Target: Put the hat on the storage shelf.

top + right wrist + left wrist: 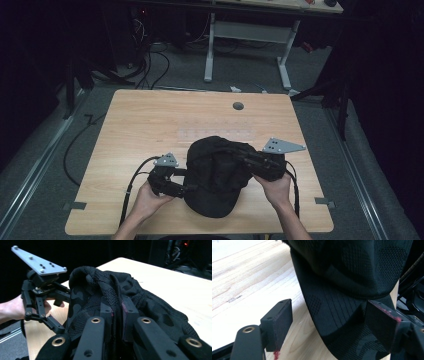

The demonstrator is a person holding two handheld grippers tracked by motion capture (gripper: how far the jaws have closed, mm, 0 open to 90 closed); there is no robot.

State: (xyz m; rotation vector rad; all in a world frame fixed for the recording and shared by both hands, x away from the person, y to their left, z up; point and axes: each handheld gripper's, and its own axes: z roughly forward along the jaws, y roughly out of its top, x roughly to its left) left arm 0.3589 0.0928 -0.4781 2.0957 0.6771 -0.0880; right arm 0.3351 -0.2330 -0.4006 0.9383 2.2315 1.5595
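A black knit cap (pixel 217 175) lies on the wooden table (pixel 150 120) near its front edge, brim toward the person. My right gripper (pixel 242 156) comes in from the right and is shut on a raised fold of the crown; in the right gripper view its pads (pixel 128 308) pinch that fold of the cap (pixel 87 290). My left gripper (pixel 190 188) sits at the cap's left side, open. In the left gripper view its jaws stand wide apart around the brim (pixel 329 307), the left pad (pixel 278 320) clear of the fabric.
A grey round grommet (pixel 238 106) sits in the tabletop at the back. Beyond the table stand a white desk frame (pixel 247 32) and floor cables (pixel 150 65). The left gripper's grey plate (pixel 37 262) shows in the right gripper view.
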